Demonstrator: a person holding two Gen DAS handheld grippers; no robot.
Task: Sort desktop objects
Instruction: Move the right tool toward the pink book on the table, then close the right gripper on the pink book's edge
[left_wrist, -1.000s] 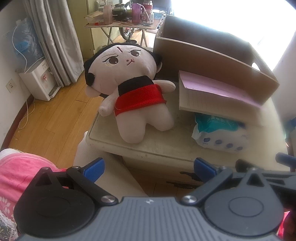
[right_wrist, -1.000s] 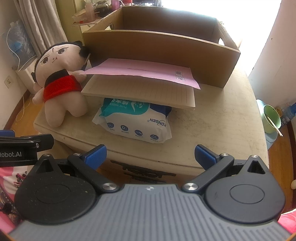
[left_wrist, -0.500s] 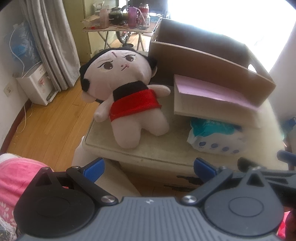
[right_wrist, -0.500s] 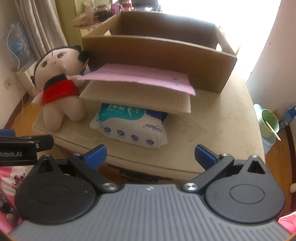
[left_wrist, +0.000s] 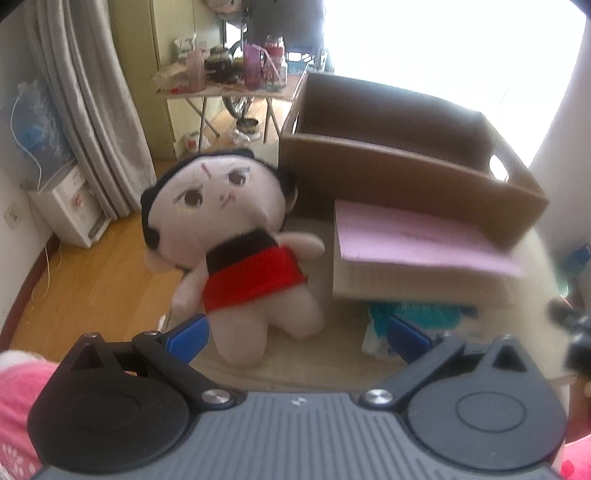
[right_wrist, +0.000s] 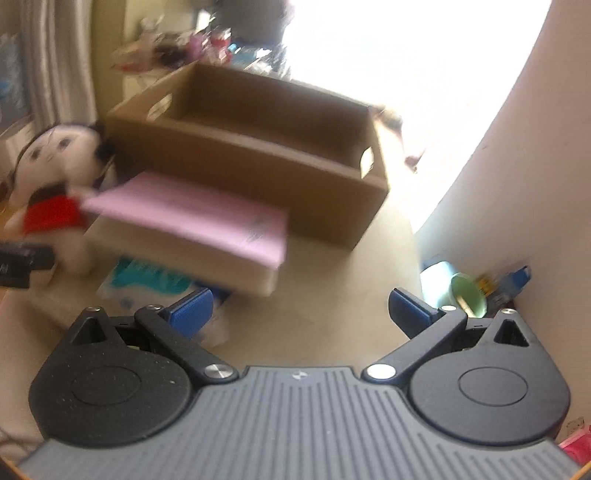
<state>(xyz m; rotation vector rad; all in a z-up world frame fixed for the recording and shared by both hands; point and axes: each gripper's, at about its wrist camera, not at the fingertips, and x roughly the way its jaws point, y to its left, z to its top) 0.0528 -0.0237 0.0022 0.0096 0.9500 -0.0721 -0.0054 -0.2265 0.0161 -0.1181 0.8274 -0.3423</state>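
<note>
A plush doll (left_wrist: 236, 254) with a black-haired head and red top lies on the beige table (left_wrist: 317, 362), left of a pink-covered notebook (left_wrist: 417, 240). The notebook rests on a teal and white tissue pack (left_wrist: 410, 321). An open cardboard box (left_wrist: 402, 162) stands behind them. My left gripper (left_wrist: 299, 338) is open and empty, close in front of the doll's legs. My right gripper (right_wrist: 301, 308) is open and empty over the table, in front of the notebook (right_wrist: 199, 210) and the box (right_wrist: 258, 155). The doll (right_wrist: 48, 184) is at that view's left.
A wall (right_wrist: 517, 155) rises right of the table, with a green cup (right_wrist: 467, 295) low beside it. A cluttered folding table (left_wrist: 236, 81), grey curtains (left_wrist: 85, 110) and a white appliance (left_wrist: 70, 206) stand on the wooden floor beyond. Pink cloth (left_wrist: 14, 406) is at the lower left.
Both grippers have moved forward over the table. The left one has closed in on the doll. The right one has swung to the right, toward the wall side. Both stay open.
</note>
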